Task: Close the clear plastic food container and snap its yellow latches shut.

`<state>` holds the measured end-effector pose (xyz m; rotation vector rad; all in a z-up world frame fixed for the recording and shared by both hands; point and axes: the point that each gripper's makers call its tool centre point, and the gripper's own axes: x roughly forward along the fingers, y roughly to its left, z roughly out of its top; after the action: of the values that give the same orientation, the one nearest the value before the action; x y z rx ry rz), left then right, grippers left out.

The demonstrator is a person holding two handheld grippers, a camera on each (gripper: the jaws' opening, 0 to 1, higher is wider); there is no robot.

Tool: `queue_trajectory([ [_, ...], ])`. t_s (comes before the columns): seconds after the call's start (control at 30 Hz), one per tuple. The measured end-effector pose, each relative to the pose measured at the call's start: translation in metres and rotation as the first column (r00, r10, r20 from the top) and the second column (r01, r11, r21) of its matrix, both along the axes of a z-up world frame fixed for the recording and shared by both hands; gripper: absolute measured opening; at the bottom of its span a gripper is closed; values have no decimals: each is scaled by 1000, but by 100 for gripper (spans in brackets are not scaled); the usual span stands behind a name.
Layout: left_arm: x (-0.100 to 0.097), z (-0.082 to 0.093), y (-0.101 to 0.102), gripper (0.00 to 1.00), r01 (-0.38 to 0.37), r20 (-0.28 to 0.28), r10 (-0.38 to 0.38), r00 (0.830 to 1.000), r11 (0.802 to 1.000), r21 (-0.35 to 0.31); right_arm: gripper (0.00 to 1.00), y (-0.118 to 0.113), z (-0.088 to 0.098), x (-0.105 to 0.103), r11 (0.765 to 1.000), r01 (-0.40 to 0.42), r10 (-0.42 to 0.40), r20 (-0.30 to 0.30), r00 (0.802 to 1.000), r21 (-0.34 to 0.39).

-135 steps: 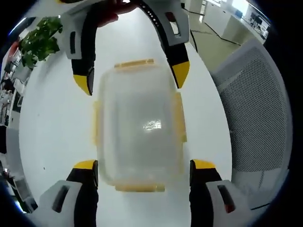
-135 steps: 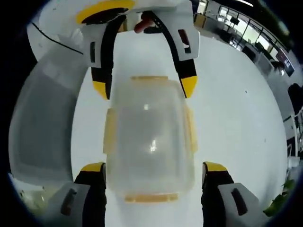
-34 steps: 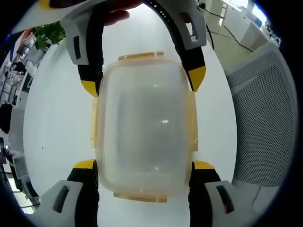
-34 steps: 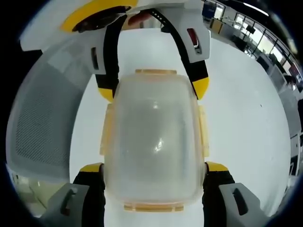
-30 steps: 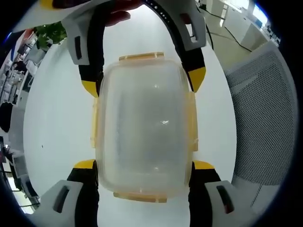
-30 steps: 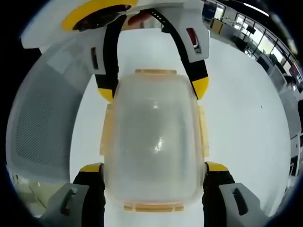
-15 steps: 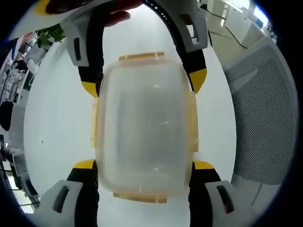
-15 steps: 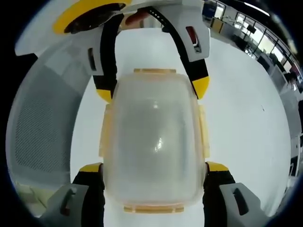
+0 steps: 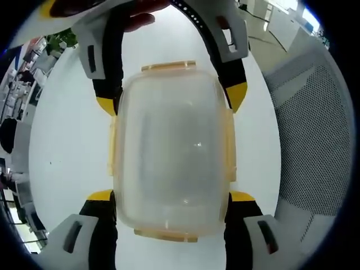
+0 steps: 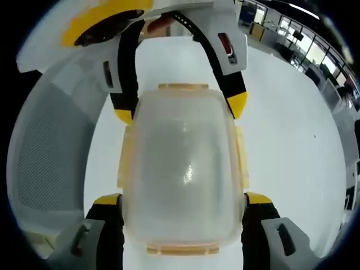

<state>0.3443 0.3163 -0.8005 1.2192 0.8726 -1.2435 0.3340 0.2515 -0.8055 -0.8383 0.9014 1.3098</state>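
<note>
The clear plastic food container (image 9: 170,152) sits lid-on on the white surface (image 9: 62,146), lying lengthwise between the two tools. The left tool (image 9: 171,198) has its jaws spread wide, one yellow tip at each near corner of the box; whether the tips touch the walls cannot be told. The right tool (image 9: 171,100) reaches in from the far side, its jaws likewise apart and straddling the opposite end. From the right gripper view the same holds mirrored: the right tool (image 10: 182,201) brackets the near end of the container (image 10: 181,166), the left tool (image 10: 181,109) the far end. The yellow latches (image 9: 167,66) show along all four edges; whether they are snapped down cannot be told.

The box looks empty, so probably light and slippery on this smooth surface, with thin, slightly flexing walls. Brace it at one end and press each latch flap near its middle.
</note>
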Motion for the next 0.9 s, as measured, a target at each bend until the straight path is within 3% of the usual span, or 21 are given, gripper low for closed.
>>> queue_trajectory([
  [0.9, -4, -1, 45, 79, -7, 1, 7, 1000, 1000, -2, 88, 47, -2, -3, 1000, -3, 3, -3, 1000, -3],
])
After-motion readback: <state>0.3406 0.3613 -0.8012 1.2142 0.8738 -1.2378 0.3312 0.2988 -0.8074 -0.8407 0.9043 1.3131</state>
